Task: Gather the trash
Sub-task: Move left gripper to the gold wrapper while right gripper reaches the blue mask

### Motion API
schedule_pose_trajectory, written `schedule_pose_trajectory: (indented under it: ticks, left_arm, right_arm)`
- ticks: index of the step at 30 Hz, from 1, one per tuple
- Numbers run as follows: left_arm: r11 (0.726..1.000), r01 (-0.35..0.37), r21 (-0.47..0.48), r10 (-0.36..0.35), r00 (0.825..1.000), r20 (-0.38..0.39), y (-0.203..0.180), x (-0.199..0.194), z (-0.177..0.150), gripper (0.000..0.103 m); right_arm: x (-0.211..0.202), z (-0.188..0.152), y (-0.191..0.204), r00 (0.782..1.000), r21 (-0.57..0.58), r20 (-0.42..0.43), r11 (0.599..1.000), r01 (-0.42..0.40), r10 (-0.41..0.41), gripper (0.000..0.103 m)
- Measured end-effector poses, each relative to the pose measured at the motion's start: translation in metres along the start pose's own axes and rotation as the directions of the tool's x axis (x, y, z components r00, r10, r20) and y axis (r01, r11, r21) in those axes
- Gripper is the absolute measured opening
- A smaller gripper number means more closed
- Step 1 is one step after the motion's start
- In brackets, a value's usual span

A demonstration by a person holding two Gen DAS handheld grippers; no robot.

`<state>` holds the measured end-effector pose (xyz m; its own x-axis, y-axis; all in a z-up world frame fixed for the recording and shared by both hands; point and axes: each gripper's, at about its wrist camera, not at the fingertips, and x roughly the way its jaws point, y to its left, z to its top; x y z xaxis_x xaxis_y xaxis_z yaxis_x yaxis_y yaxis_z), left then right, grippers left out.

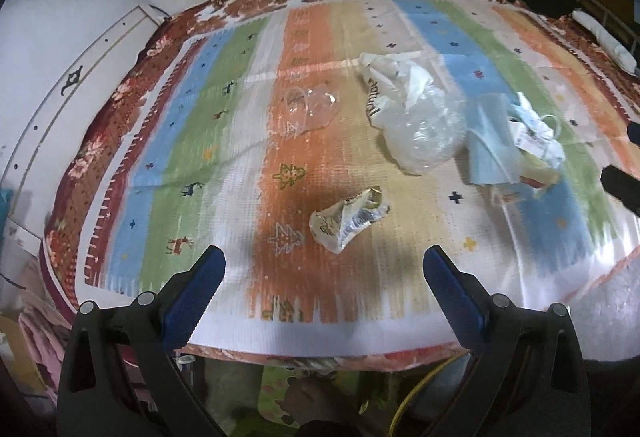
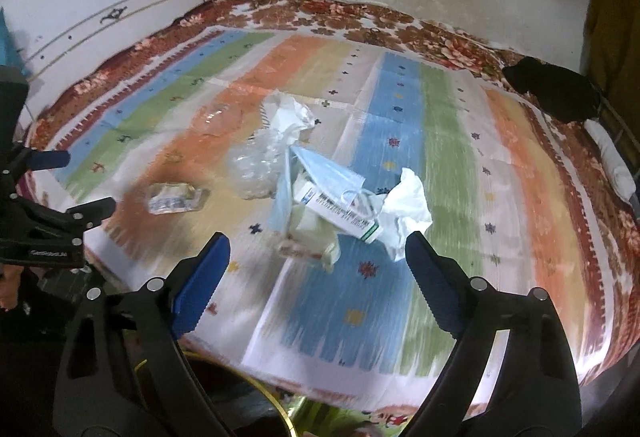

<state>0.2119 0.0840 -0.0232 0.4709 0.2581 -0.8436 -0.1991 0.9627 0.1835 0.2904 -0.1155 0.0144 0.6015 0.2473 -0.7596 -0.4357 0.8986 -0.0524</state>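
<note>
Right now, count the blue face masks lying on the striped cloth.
1 that I can tell: the blue face mask lies in the trash pile at the middle of the striped cloth, partly over a small carton. More may be hidden underneath.

Crumpled wrapper [image 1: 347, 223], blurry bags, masks [image 2: 320, 177] litter the striped mat.

The white plastic bag [image 1: 384, 89] has dark letters that look like "atural", with the start hidden in a fold. The small medicine box [image 2: 340, 213] has rows of print, but they are too blurry to read.
</note>
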Motion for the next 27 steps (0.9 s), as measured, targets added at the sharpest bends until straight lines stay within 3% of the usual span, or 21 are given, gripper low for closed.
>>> schedule_pose_trajectory:
  ticks: [8,10,18,27]
  left_arm:
    - [0.999,0.017,-0.05,-0.019,0.999,-0.033,0.014,0.034,0.011,0.096]
    - [0.999,0.025,-0.044,-0.026,0.999,-0.036,0.015,0.04,0.014,0.091]
    - [0.999,0.034,-0.006,-0.034,0.997,-0.068,0.007,0.062,0.019,0.091]
    - [0.998,0.055,0.012,-0.053,0.995,-0.081,0.004,0.082,0.026,0.086]
  right_arm:
    - [0.04,0.018,-0.005,0.999,-0.036,-0.03,0.999,0.019,-0.02,0.076]
    - [0.049,0.023,-0.004,0.999,-0.044,-0.038,0.999,0.016,-0.018,0.075]
    - [0.078,0.041,0.0,0.998,-0.068,-0.057,0.998,0.016,-0.02,0.067]
    - [0.106,0.046,0.007,0.996,-0.096,-0.094,0.995,-0.019,0.01,0.05]
